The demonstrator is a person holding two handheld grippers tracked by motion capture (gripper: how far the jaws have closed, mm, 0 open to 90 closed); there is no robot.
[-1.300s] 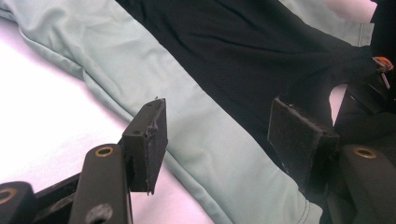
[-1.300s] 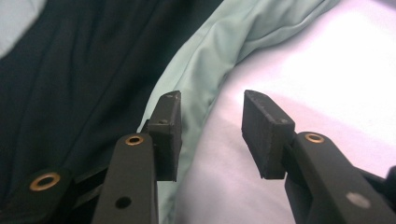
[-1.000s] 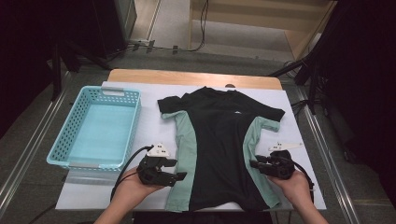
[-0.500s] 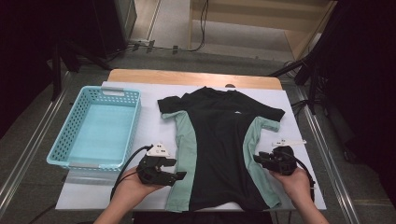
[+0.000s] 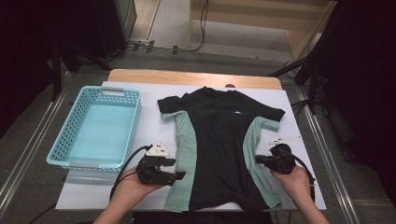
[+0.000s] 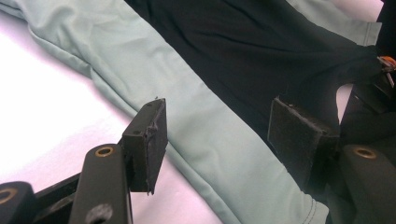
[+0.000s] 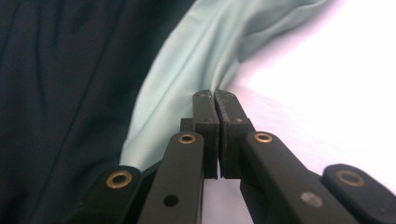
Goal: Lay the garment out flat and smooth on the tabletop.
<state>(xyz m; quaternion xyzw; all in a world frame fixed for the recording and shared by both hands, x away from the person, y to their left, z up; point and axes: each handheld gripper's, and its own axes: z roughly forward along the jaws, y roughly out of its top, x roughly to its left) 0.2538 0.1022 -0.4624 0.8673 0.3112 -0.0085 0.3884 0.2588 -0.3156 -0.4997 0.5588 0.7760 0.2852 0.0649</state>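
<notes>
High view: a black short-sleeved shirt with pale green side panels (image 5: 219,140) is seen spread flat on the white-covered bench (image 5: 149,126), its collar toward the far edge and its hem at the near edge, slightly right of the bench's middle. A light blue plastic basket with perforated walls (image 5: 74,126) is set at the left edge of the bench, well apart from the shirt.

The left gripper (image 5: 175,176) is held just beside the shirt's left green panel, near the near edge. In the left gripper view its 2 jaws are seen spread wide, one over the white cover beside the green panel (image 6: 196,107) and the other over the black cloth; nothing is held between them.

The right gripper (image 5: 258,160) is held at the shirt's right green panel, close to the right edge of the bench. In the right gripper view its gripper (image 7: 215,100) is seen with both jaws pressed together at the border of the green panel (image 7: 187,84); whether cloth is pinched between them cannot be told.
</notes>
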